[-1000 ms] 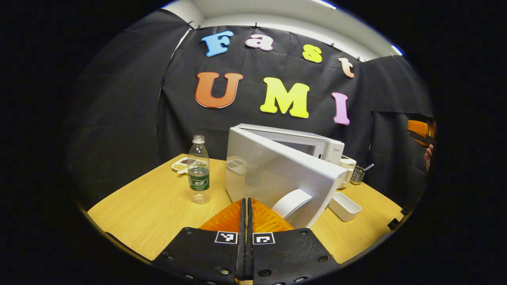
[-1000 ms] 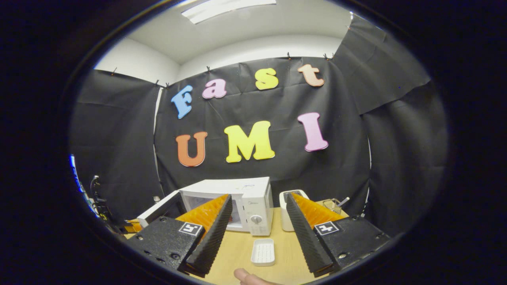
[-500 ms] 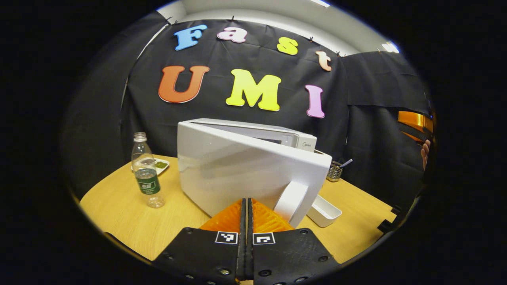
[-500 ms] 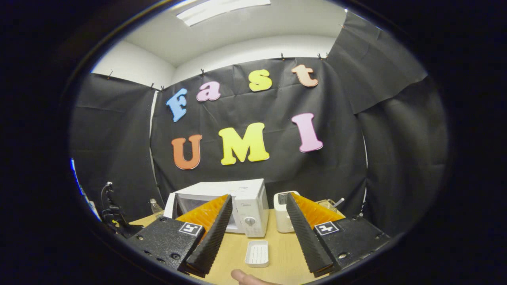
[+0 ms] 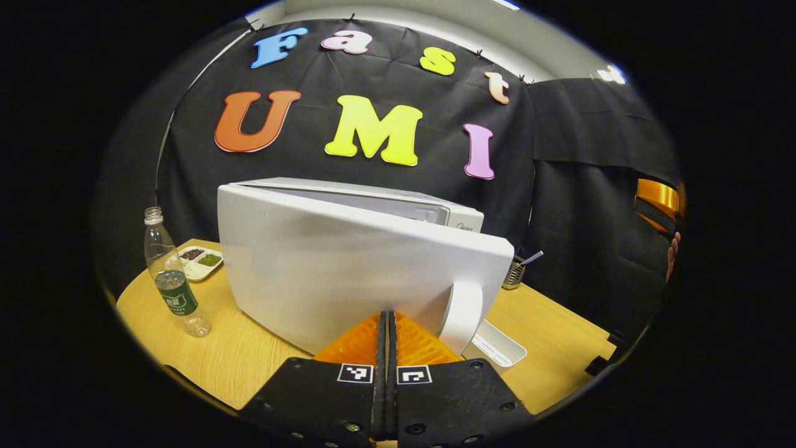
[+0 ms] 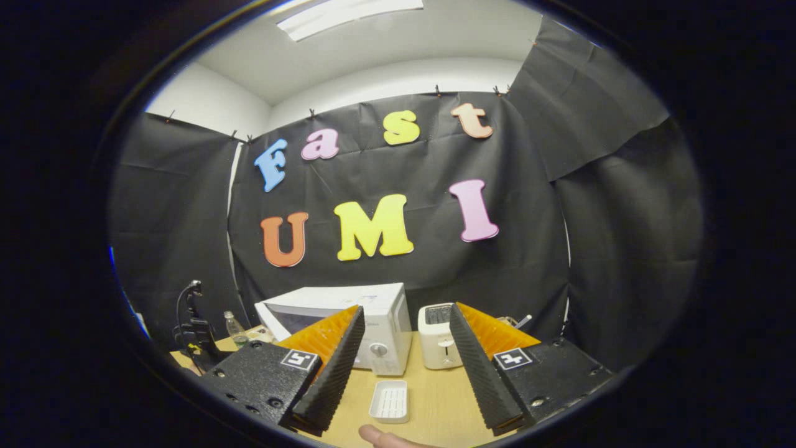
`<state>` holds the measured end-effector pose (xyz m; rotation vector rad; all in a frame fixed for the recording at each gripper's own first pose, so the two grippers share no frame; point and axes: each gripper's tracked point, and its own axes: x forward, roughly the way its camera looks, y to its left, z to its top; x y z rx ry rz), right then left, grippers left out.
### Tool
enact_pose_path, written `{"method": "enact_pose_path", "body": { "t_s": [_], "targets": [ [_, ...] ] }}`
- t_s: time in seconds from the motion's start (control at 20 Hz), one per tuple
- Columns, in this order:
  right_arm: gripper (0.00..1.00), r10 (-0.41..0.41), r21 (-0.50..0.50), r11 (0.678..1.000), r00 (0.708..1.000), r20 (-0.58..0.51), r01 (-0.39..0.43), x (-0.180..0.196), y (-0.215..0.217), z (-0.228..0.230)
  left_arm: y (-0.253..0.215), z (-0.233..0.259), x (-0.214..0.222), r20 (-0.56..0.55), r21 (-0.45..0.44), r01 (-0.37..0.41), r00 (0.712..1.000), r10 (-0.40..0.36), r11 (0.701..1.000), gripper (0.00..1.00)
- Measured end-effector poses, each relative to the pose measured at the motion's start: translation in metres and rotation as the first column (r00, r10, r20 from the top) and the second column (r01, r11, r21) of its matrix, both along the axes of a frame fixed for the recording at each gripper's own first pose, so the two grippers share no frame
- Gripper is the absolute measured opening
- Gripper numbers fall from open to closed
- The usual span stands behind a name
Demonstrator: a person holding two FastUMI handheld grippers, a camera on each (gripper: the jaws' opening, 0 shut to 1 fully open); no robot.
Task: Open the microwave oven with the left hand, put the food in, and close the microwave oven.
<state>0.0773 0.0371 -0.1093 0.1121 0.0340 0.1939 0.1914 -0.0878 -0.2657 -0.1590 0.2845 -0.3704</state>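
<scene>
The white microwave (image 5: pixel 373 193) stands mid-table with its door (image 5: pixel 336 267) swung almost to the body, a narrow wedge of gap still showing along the top. My left gripper (image 5: pixel 385 317) is shut, its tips against the door's outer face just left of the curved handle (image 5: pixel 463 314). In the right gripper view the microwave (image 6: pixel 373 305) shows its dark window facing forward. My right gripper (image 6: pixel 405 309) hangs open above the table's front edge with nothing between its fingers. No food is visible; the microwave's inside is hidden.
An empty white tray (image 6: pixel 390 401) lies on the wooden table (image 5: pixel 249 354) in front of the microwave. A toaster (image 6: pixel 438 336) stands to its right, with a wire utensil holder (image 5: pixel 516 270) behind. A water bottle (image 5: pixel 174 274) and a snack dish (image 5: pixel 199 258) sit left.
The microwave door has swung from about half open to nearly closed, with my shut left gripper following it in. The right gripper stayed open and drifted slightly.
</scene>
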Motion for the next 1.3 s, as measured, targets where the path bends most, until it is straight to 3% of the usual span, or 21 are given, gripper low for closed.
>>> {"method": "enact_pose_path", "body": {
  "t_s": [0.05, 0.1, 0.15, 0.25, 0.3, 0.35, 0.55, 0.6, 0.65, 1.3],
  "targets": [
    [0.88, 0.0, 0.001, 1.0, 1.0, -0.001, 0.0, 0.002, -0.001, -0.001, -0.003, -0.002, 0.005, -0.003, 0.003, 0.0, 1.0, 0.0, 1.0, 0.0],
    [0.88, 0.0, 0.005, 1.0, 1.0, 0.0, 0.0, 0.004, -0.003, -0.002, -0.005, -0.003, 0.009, -0.001, 0.005, 0.001, 1.0, -0.001, 1.0, 0.15],
    [0.88, 0.0, 0.012, 1.0, 1.0, -0.003, 0.0, 0.007, -0.005, -0.004, -0.007, -0.005, 0.013, 0.0, 0.006, -0.003, 1.0, 0.003, 1.0, 0.0],
    [0.88, 0.008, 0.024, 1.0, 1.0, -0.011, -0.007, 0.013, -0.007, -0.009, -0.008, -0.006, 0.023, -0.002, 0.005, -0.021, 1.0, 0.021, 1.0, 0.0],
    [0.88, 0.011, 0.025, 1.0, 1.0, -0.015, -0.01, 0.015, -0.008, -0.012, -0.008, -0.008, 0.027, -0.003, 0.004, -0.028, 1.0, 0.028, 1.0, 0.16],
    [0.88, 0.01, 0.028, 1.0, 1.0, -0.015, -0.01, 0.02, -0.01, -0.013, -0.009, -0.008, 0.034, -0.004, 0.001, -0.031, 1.0, 0.031, 1.0, 0.0],
    [0.88, 0.008, 0.041, 0.999, 0.999, -0.038, -0.007, 0.036, -0.017, -0.025, -0.013, -0.008, 0.052, -0.019, -0.017, -0.042, 0.999, 0.042, 0.999, 0.0],
    [0.88, 0.01, 0.044, 0.999, 0.999, -0.042, -0.008, 0.039, -0.018, -0.025, -0.014, -0.008, 0.057, -0.011, -0.009, -0.046, 0.999, 0.046, 0.999, 0.16],
    [0.88, 0.01, 0.044, 0.999, 0.999, -0.048, -0.008, 0.044, -0.019, -0.027, -0.016, -0.008, 0.062, -0.004, -0.002, -0.048, 0.999, 0.048, 0.999, 0.0],
    [0.88, 0.015, 0.056, 0.998, 0.998, -0.056, -0.012, 0.069, -0.027, -0.035, -0.043, -0.006, 0.121, 0.04, 0.065, -0.056, 0.998, 0.054, 0.996, 0.0]
  ]
}}
